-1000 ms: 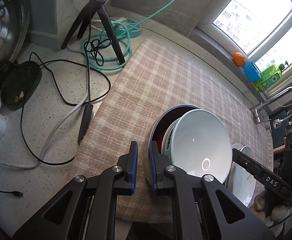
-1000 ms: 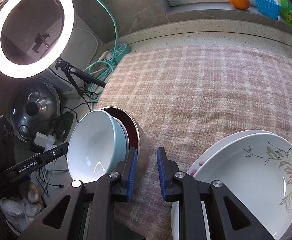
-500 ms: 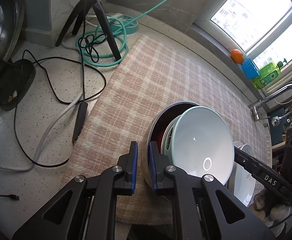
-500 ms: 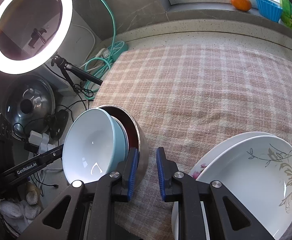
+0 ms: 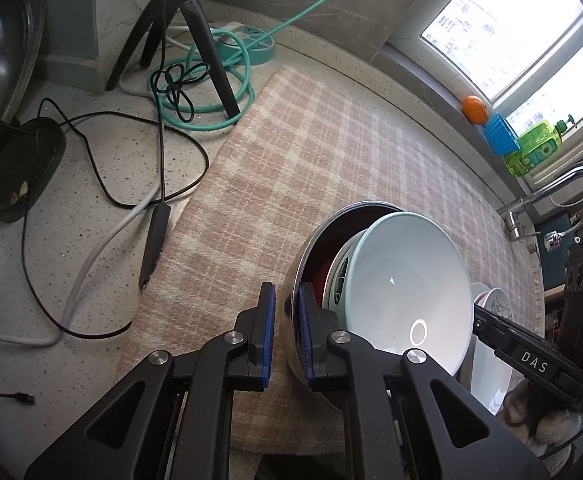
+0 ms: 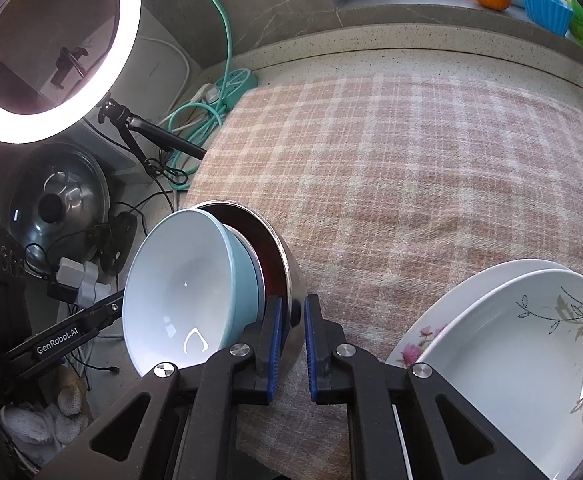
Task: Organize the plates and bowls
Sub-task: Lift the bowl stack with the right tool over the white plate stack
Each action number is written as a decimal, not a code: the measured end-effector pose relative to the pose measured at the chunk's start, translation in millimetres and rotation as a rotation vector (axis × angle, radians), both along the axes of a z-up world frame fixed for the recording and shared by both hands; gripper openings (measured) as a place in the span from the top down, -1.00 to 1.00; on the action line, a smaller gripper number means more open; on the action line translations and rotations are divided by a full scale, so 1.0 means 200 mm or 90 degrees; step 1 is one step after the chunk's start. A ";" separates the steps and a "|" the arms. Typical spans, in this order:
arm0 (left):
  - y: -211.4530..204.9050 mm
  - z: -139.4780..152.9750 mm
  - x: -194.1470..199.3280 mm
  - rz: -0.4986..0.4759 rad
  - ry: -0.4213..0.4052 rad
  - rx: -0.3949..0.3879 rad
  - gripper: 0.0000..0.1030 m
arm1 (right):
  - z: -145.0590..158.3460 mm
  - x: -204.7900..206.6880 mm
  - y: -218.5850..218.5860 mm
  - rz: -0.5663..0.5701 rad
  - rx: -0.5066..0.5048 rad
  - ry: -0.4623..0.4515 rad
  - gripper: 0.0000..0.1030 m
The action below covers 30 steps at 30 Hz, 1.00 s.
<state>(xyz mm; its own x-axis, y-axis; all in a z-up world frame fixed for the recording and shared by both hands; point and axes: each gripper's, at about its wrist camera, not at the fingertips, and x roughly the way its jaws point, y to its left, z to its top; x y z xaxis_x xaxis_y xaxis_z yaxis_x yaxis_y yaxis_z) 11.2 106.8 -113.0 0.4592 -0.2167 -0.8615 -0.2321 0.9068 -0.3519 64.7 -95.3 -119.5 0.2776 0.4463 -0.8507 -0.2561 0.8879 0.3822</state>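
Bowls: three nested, steel bowl (image 5: 311, 240) outermost, rim pinched by both grippers' fingers; plates (image 6: 511, 344): two stacked.

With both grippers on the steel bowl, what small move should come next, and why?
Probably lower the steel bowl level onto the checked cloth. The left gripper and right gripper each pinch its rim, it is tilted, and the blue bowl inside leans out and could slide.
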 end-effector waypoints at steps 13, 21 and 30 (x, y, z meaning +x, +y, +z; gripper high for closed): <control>-0.04 -0.01 0.01 -0.006 0.003 0.016 0.86 | 0.00 0.00 0.02 -0.004 -0.018 0.002 0.84; -0.03 0.01 0.01 -0.003 -0.003 0.016 0.86 | 0.00 0.00 0.01 -0.008 -0.015 0.007 0.84; -0.04 0.07 0.02 -0.005 -0.020 0.018 0.86 | 0.05 0.00 -0.02 -0.019 -0.004 0.002 0.85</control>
<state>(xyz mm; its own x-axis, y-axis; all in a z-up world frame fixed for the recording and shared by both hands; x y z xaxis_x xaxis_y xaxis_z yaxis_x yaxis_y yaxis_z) 14.5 98.3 -98.1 0.4851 -0.1962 -0.8522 -0.2141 0.9182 -0.3333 64.8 -98.7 -109.9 0.2874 0.4324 -0.8547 -0.2280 0.8975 0.3774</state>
